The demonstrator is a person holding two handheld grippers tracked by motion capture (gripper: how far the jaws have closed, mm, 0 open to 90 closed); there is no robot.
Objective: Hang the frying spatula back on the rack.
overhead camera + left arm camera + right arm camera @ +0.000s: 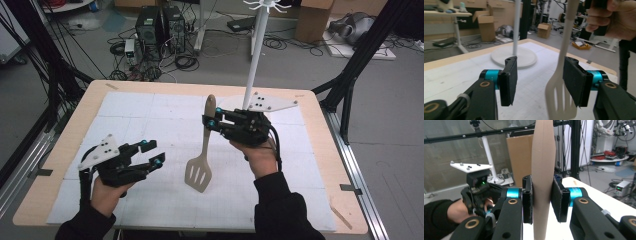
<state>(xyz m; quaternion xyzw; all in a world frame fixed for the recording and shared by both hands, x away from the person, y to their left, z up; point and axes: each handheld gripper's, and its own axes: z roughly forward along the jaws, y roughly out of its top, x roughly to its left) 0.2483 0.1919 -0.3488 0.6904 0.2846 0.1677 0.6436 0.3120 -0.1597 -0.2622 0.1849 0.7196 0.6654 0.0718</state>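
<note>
From the high view, the right tongs [214, 119] sit just past the middle of the tabletop [60, 150] toward 1 o'clock, jaws closed on the upper handle of a beige slotted spatula [201, 165]. The spatula hangs nearly upright, its slotted blade down near the white mat [150, 200] at the tabletop's centre; whether the blade touches the mat cannot be told. The left tongs [152, 152] are at about 8 o'clock, well apart from the spatula, jaws spread and holding nothing. A white stand [255, 55] rises from a round base at 12 o'clock, just behind the right tongs.

In the left gripper view, the left tongs [544, 80] stand wide apart with nothing gripped. The spatula [560, 87] hangs beyond them, showing just inside the right-hand jaw, and the right hand [611, 17] is at 1 o'clock. The stand's round base [524, 58] lies farther off.

In the right gripper view, the right tongs [541, 200] press both pads against the spatula's handle [543, 170], which runs upright between them. The left tongs [477, 187] show at 9 o'clock.
</note>
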